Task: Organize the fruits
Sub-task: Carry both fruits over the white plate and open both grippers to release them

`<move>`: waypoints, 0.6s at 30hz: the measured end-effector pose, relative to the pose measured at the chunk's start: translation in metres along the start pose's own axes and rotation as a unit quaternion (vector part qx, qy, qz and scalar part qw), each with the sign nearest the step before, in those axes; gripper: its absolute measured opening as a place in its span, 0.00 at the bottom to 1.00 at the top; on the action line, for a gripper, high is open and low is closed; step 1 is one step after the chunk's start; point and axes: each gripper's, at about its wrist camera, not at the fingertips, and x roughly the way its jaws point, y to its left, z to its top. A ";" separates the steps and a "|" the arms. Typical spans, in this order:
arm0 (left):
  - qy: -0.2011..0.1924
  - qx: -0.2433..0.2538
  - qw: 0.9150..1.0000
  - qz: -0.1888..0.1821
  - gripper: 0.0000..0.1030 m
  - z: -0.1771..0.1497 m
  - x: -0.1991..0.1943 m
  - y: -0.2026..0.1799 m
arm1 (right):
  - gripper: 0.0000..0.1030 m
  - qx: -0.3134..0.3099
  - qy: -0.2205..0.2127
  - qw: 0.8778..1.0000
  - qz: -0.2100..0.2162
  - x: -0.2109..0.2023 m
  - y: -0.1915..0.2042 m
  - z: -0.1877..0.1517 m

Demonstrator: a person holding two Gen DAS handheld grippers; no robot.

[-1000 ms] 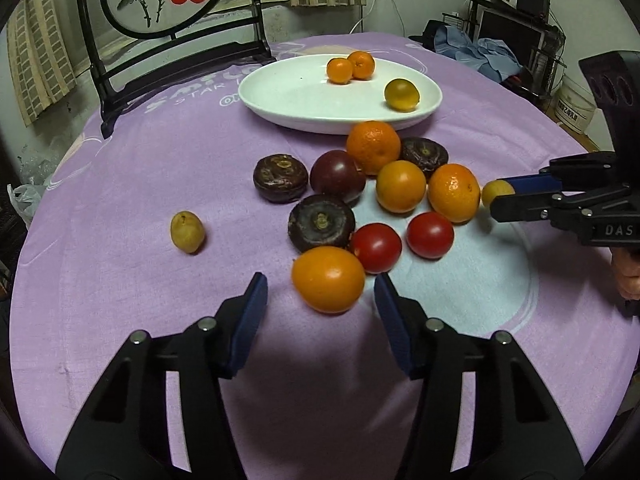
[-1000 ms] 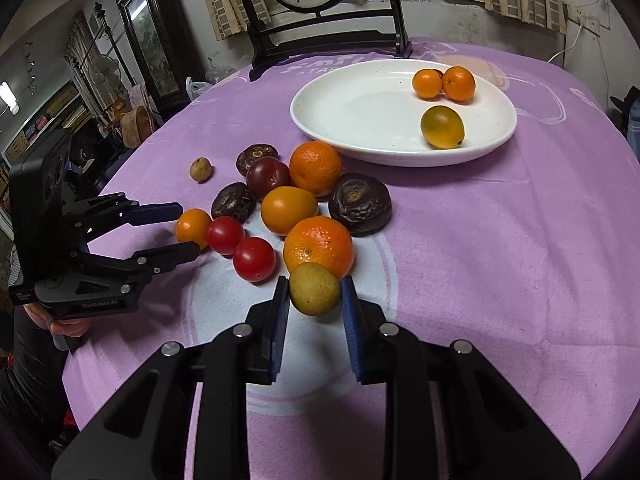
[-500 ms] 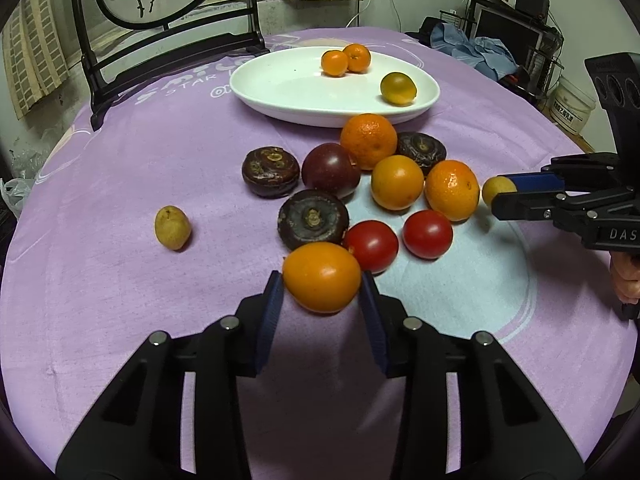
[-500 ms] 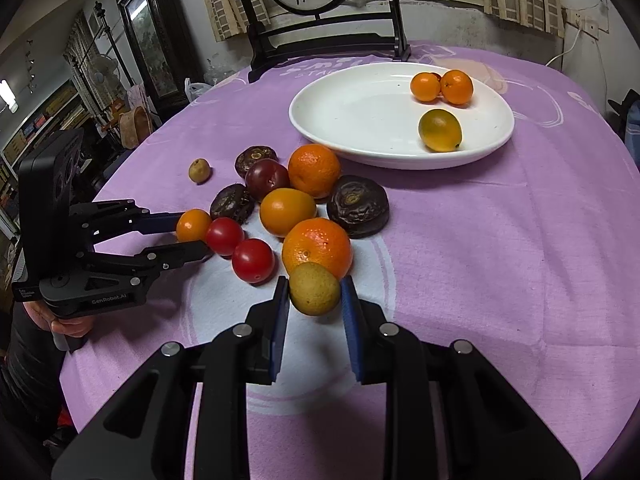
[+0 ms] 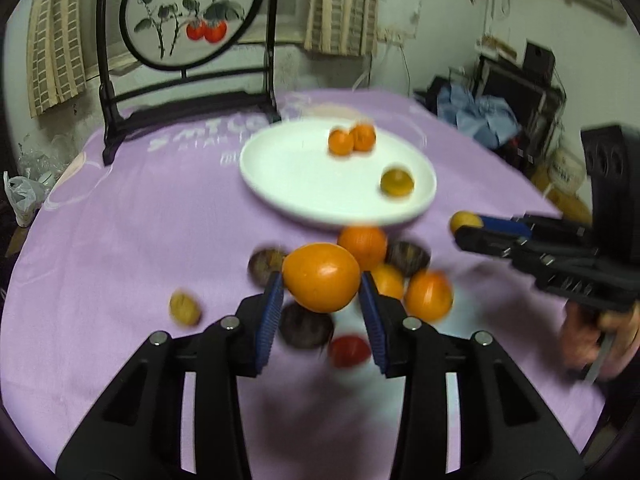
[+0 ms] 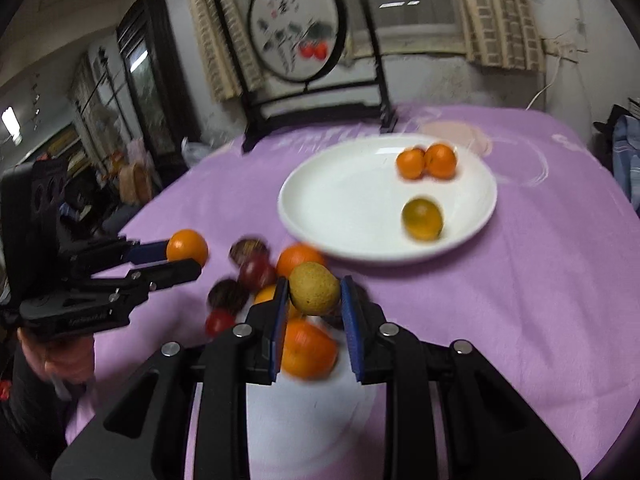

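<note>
My left gripper (image 5: pixel 321 300) is shut on a large orange fruit (image 5: pixel 321 282) and holds it above the table. My right gripper (image 6: pixel 314 300) is shut on a small yellow-green fruit (image 6: pixel 314 288), also lifted. Each gripper shows in the other's view: the right one (image 5: pixel 466 226) at the right edge, the left one (image 6: pixel 188 258) at the left edge. A white plate (image 5: pixel 288 176) behind the pile holds two small oranges (image 5: pixel 352 139) and a yellow-green fruit (image 5: pixel 396 182). Several oranges, tomatoes and dark fruits (image 5: pixel 400 276) lie on the purple cloth below the grippers.
A small yellow fruit (image 5: pixel 184 308) lies alone on the cloth at the left. A black-framed painted screen (image 5: pixel 184 32) stands at the table's far edge. The plate also shows in the right wrist view (image 6: pixel 340 208). Furniture and clutter stand beyond the table.
Both grippers have risen off the table with their fruits and tilted up towards the plate. The left gripper closed on the orange fruit during the last second.
</note>
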 end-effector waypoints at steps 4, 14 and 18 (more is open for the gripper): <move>-0.008 -0.009 1.000 0.025 0.39 0.036 0.030 -0.007 | 0.26 0.018 -0.010 0.999 -0.025 0.028 -0.014 0.023; 0.042 -0.028 0.998 0.045 0.39 0.068 0.102 -0.003 | 0.26 0.019 0.032 0.999 -0.036 0.080 -0.033 0.036; 0.039 -0.034 0.996 0.074 0.63 0.068 0.098 0.001 | 0.49 0.029 0.023 0.998 -0.053 0.071 -0.037 0.036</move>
